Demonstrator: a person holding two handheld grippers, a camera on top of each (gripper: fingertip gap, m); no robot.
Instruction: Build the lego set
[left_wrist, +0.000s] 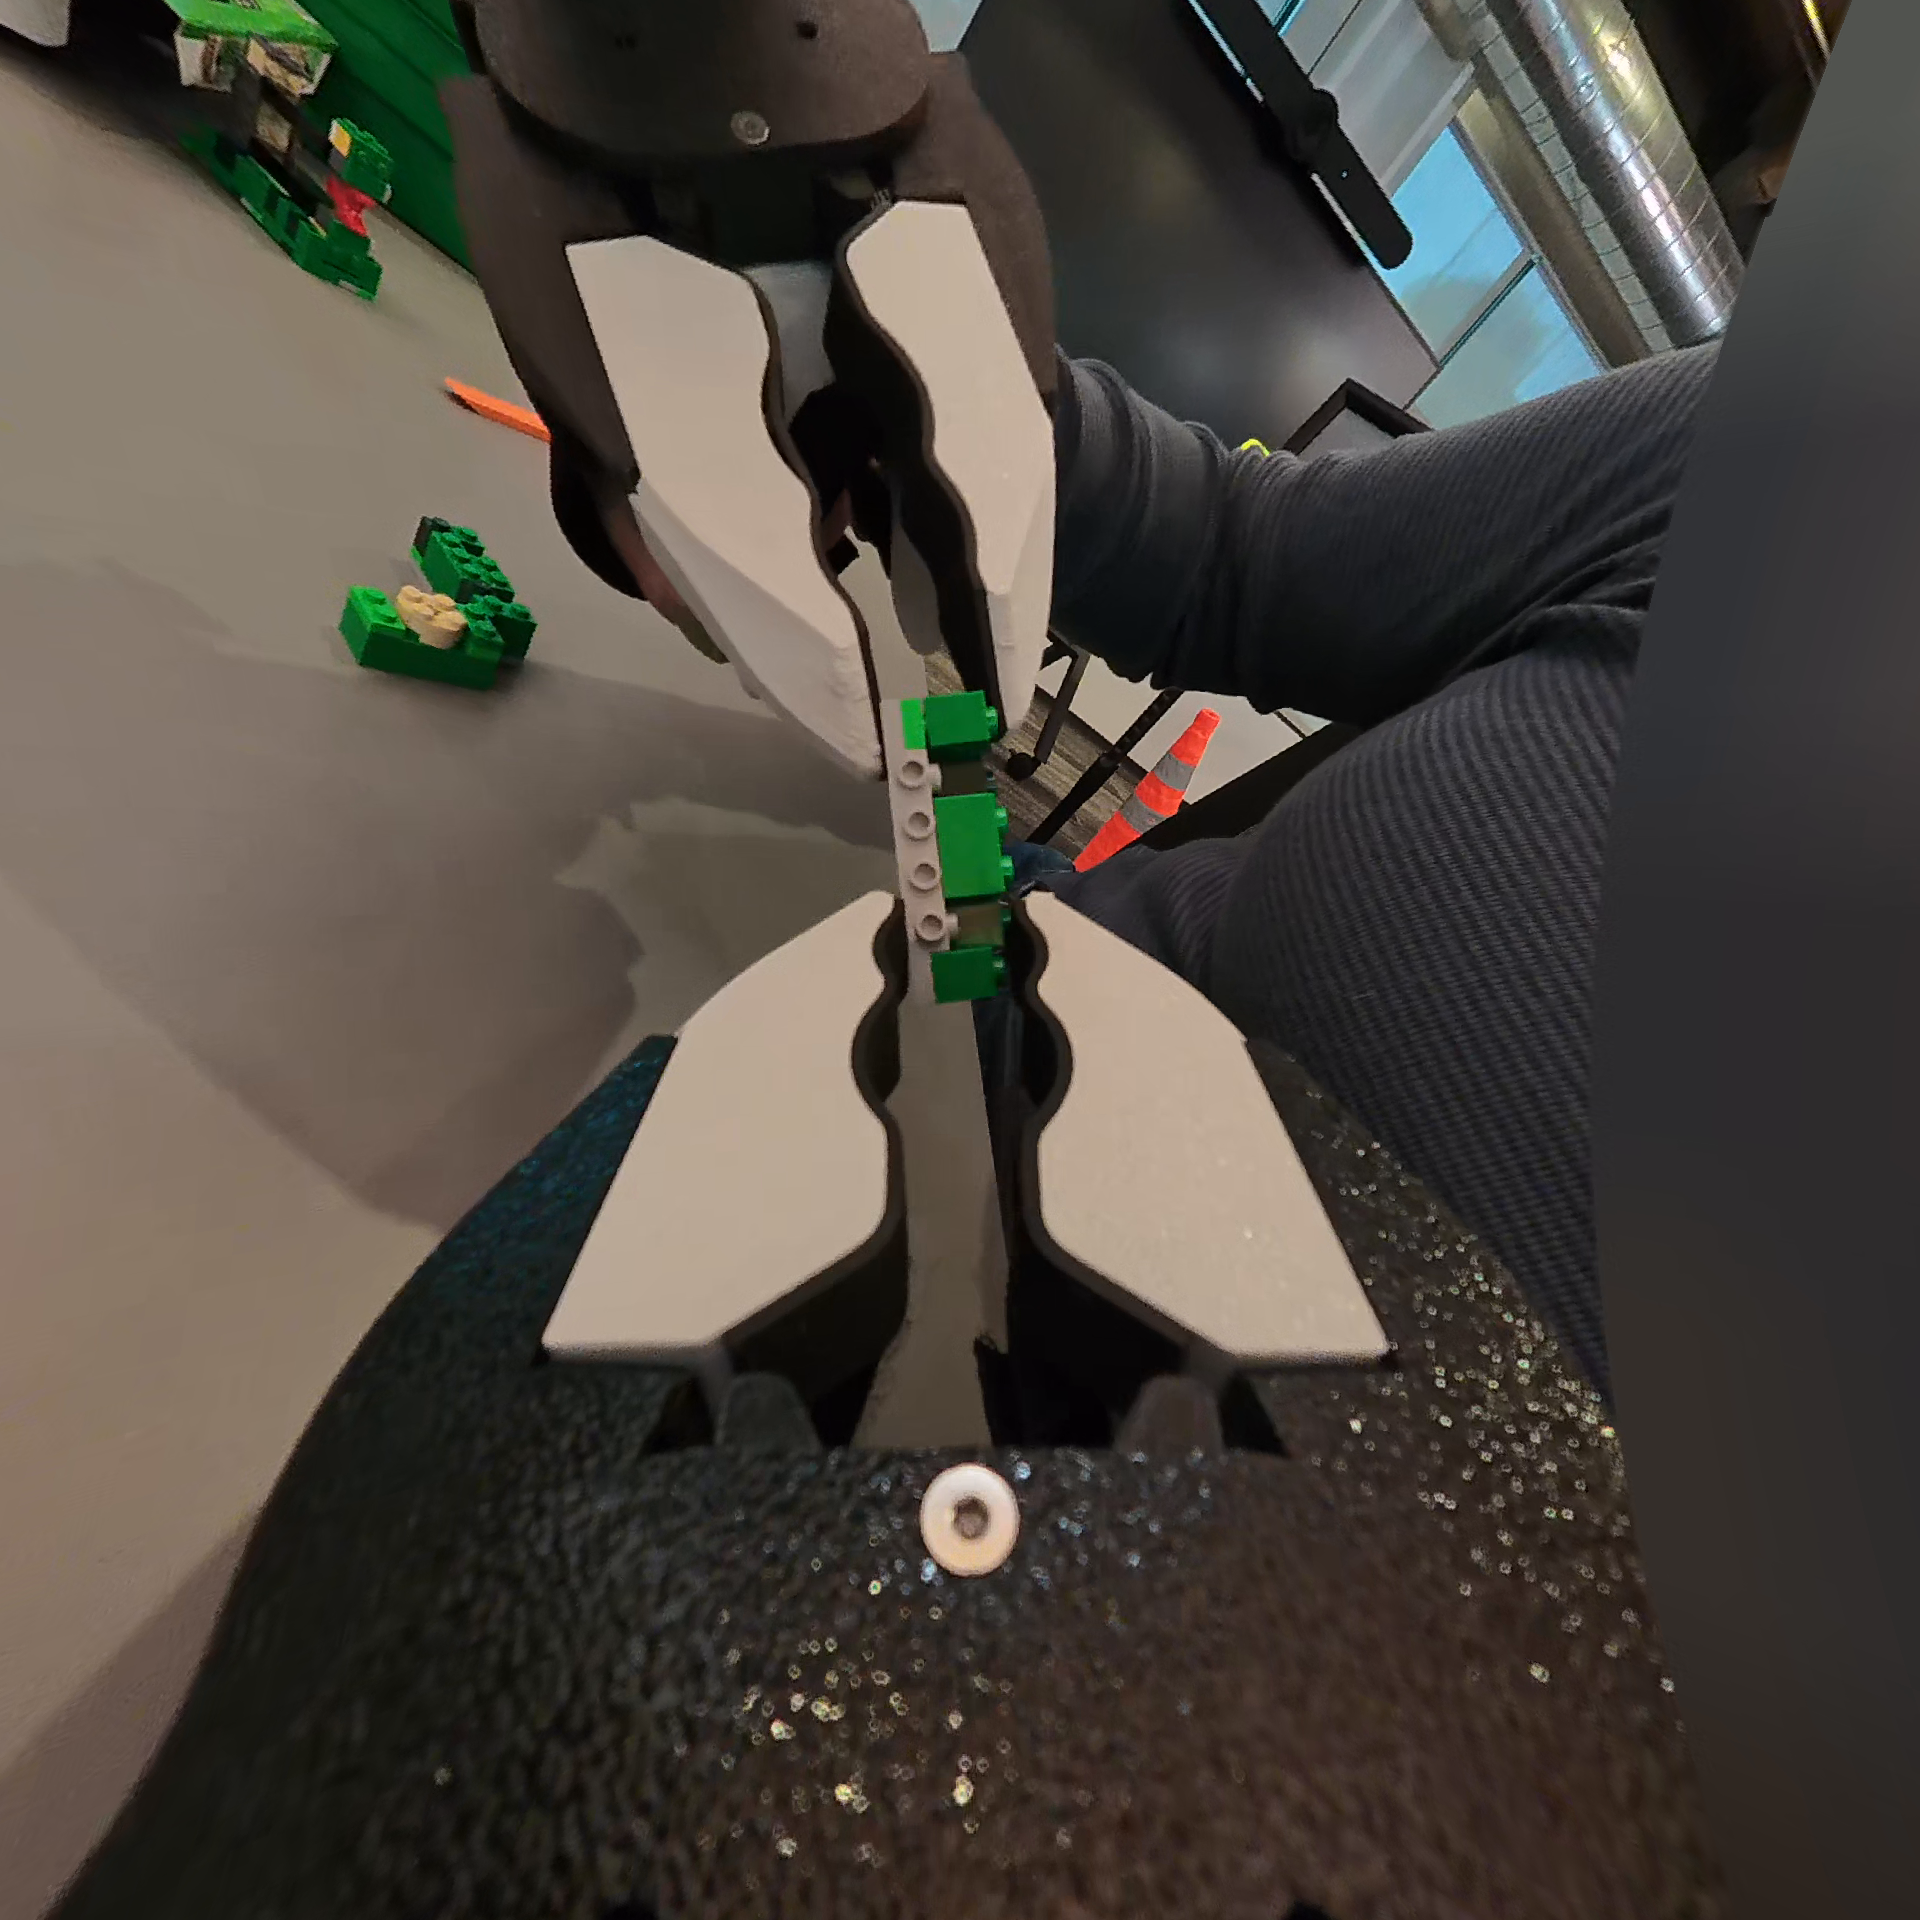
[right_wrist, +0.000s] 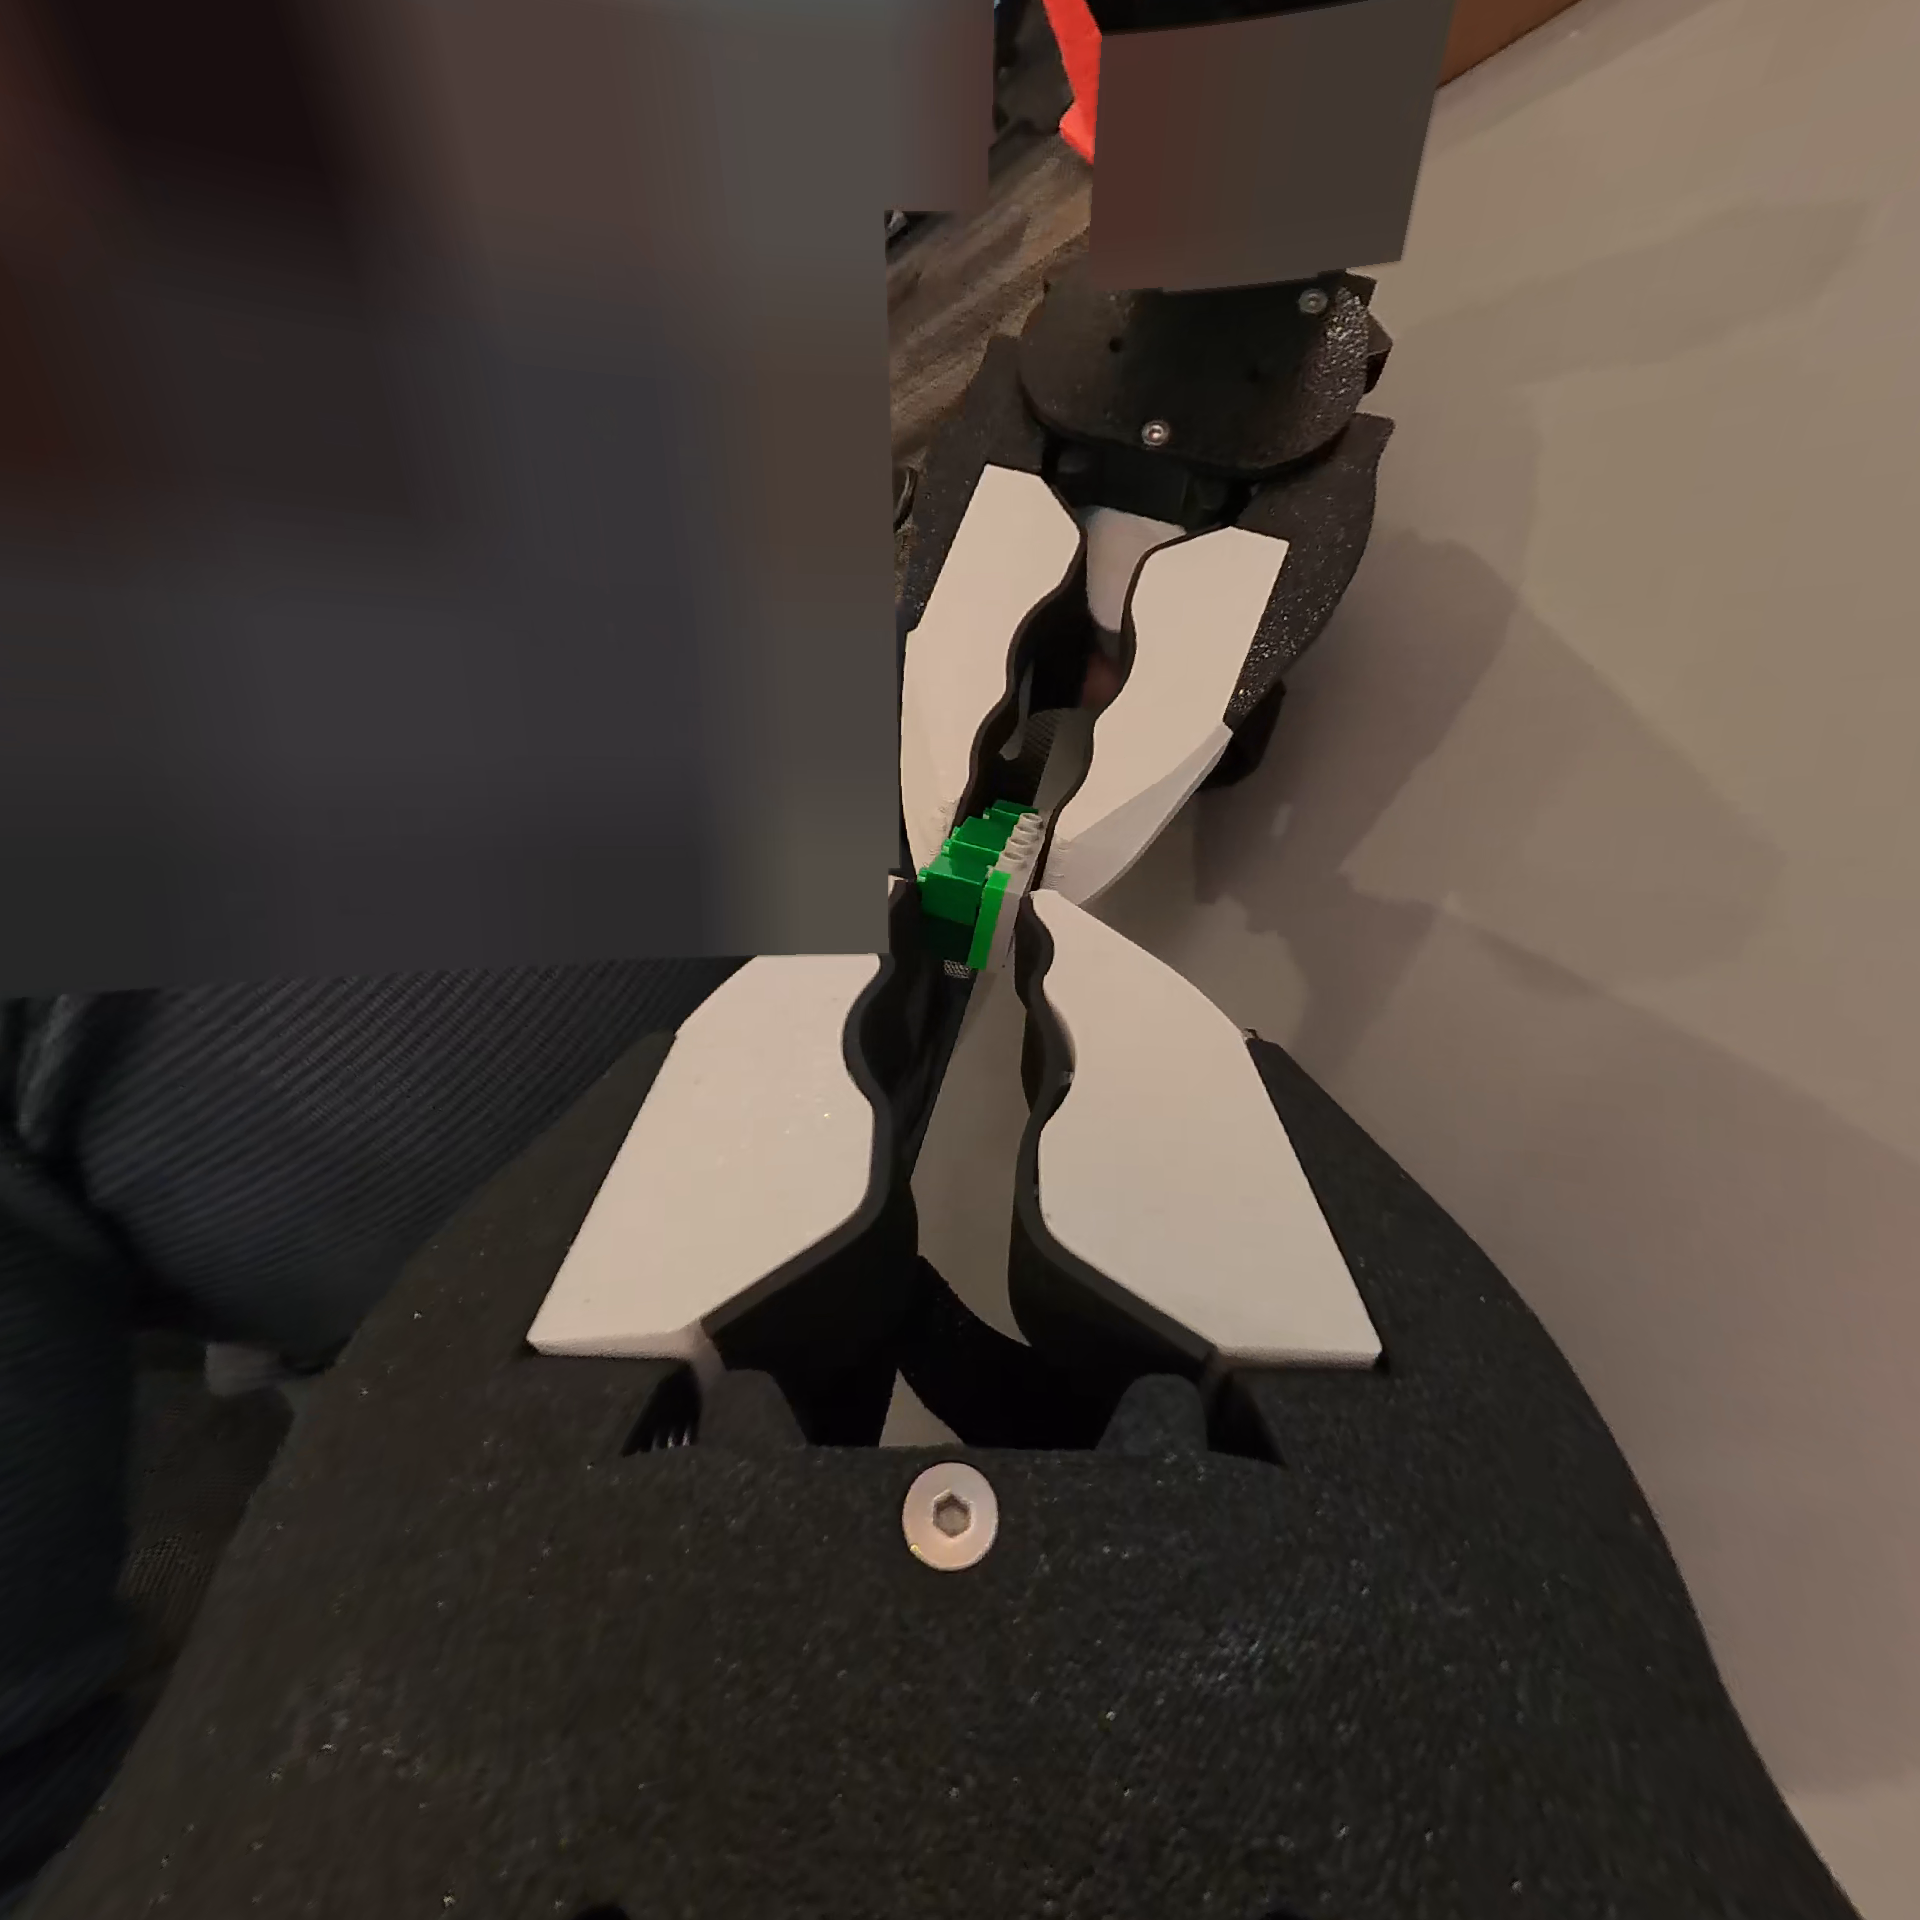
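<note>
A small lego assembly (left_wrist: 966, 842), a grey studded strip with green bricks along one side, is held in the air between both grippers. My left gripper (left_wrist: 956, 920) is shut on its near end in the left wrist view. My right gripper (left_wrist: 935, 727) comes in from above and is shut on its far end. In the right wrist view the assembly (right_wrist: 961, 883) sits between my right gripper (right_wrist: 961, 920) and the left gripper (right_wrist: 1003, 836), tip to tip. The parts of the assembly inside the jaws are hidden.
On the grey table (left_wrist: 208, 935) lie a green brick sub-assembly with a tan piece (left_wrist: 436, 618), an orange piece (left_wrist: 499, 407) and a pile of green bricks by a box (left_wrist: 312, 208). A person's dark sleeve (left_wrist: 1351, 561) is to the right. An orange cone (left_wrist: 1153, 790) stands beyond the table. Both grippers' tips are close together, under 4 cm apart.
</note>
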